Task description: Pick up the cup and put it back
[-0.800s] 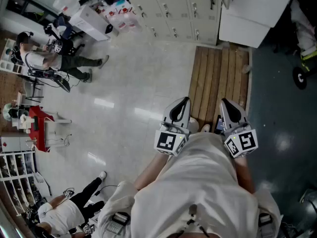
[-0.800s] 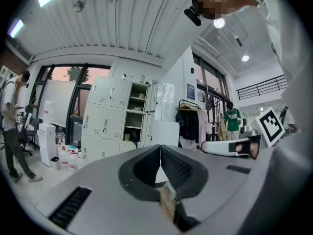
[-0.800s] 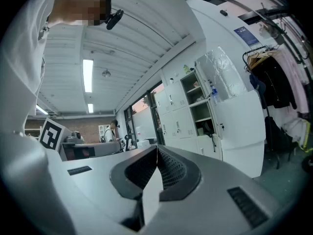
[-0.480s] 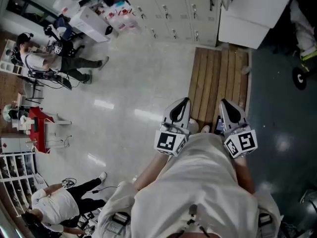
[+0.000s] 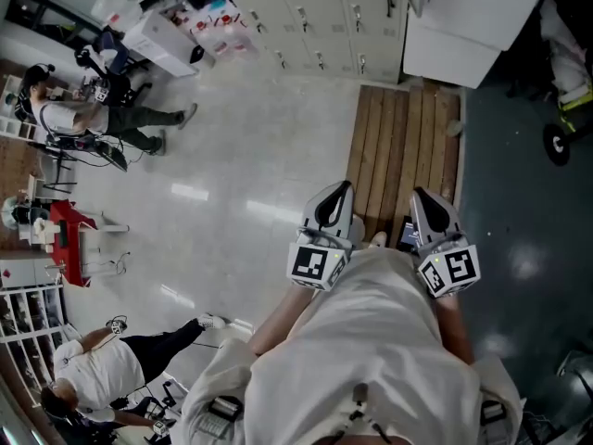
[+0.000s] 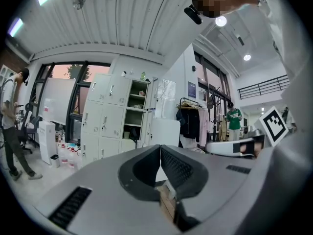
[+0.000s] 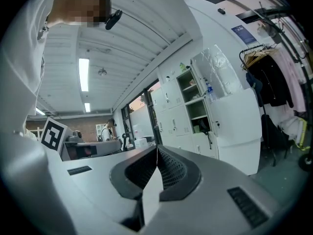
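Observation:
No cup shows in any view. In the head view my left gripper [image 5: 335, 200] and my right gripper [image 5: 428, 204] are held side by side close to my body, over a wooden pallet [image 5: 408, 146] on the floor. Both point level across the room. The left gripper [image 6: 159, 153] has its jaws pressed together with nothing between them. The right gripper [image 7: 156, 156] is shut the same way and holds nothing. A marker cube [image 5: 318, 263] sits on the left gripper, and another marker cube [image 5: 450, 269] on the right.
Grey lockers [image 5: 324, 12] and a white cabinet [image 5: 468, 21] stand ahead. A person [image 5: 97, 109] works at the far left, and another person [image 5: 111, 369] walks at the lower left. A small red table [image 5: 74, 230] stands at the left. A coat rack [image 6: 190, 119] is beyond the lockers.
Both grippers stay as they were. The person at the lower left has walked on, one leg now stretched to the right. The head view has shifted slightly.

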The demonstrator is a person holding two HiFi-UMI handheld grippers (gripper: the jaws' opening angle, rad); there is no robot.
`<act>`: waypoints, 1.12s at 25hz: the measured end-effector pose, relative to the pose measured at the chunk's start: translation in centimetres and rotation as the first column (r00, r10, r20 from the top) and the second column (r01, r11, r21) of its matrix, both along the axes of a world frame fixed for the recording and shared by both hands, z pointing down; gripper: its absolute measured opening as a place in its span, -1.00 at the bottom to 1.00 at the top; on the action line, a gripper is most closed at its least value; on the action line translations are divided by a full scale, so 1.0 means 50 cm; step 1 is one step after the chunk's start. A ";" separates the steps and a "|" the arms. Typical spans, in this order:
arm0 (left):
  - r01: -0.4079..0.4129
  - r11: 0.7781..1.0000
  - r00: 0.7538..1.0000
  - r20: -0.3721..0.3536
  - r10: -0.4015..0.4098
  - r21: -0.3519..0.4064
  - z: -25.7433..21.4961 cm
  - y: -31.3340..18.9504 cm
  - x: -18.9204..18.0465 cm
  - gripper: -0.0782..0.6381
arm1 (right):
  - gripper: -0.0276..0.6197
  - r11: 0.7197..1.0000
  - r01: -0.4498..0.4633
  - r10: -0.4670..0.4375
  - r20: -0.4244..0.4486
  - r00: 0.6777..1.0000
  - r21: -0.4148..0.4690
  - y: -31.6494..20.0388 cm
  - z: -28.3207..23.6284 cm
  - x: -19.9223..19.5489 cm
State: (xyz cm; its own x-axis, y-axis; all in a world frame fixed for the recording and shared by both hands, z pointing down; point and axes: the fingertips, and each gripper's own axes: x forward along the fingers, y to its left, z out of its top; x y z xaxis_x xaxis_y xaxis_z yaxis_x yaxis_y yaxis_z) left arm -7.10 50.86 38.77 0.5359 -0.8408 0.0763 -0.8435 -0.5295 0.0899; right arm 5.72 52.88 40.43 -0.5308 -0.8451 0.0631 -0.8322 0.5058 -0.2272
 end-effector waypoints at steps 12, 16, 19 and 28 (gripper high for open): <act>-0.046 0.999 0.998 -0.043 0.045 -0.020 0.030 -0.199 0.012 -0.76 | -0.83 0.998 -0.058 0.058 -0.023 0.998 -0.015 -0.174 0.016 0.011; -0.065 0.998 0.996 -0.068 0.064 -0.013 0.019 -0.325 0.014 -0.76 | -0.83 0.997 -0.073 0.072 -0.023 0.997 -0.030 -0.293 0.008 0.006; -0.081 0.997 0.995 -0.059 0.081 -0.002 0.008 -0.424 -0.007 -0.76 | -0.83 0.996 -0.081 0.081 -0.023 0.996 -0.020 -0.390 -0.011 -0.019; -0.101 0.994 0.994 -0.039 0.103 0.029 -0.009 -0.644 -0.099 -0.76 | -0.83 0.995 -0.100 0.100 -0.012 0.995 -0.018 -0.598 -0.023 -0.103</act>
State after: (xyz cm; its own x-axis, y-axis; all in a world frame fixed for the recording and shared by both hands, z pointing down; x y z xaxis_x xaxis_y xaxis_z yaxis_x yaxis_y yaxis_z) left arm -12.03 18.68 38.34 0.6211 -0.7831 0.0308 -0.7810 -0.6153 0.1068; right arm 0.55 22.97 39.30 -0.4431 -0.8924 0.0848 -0.8808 0.4158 -0.2266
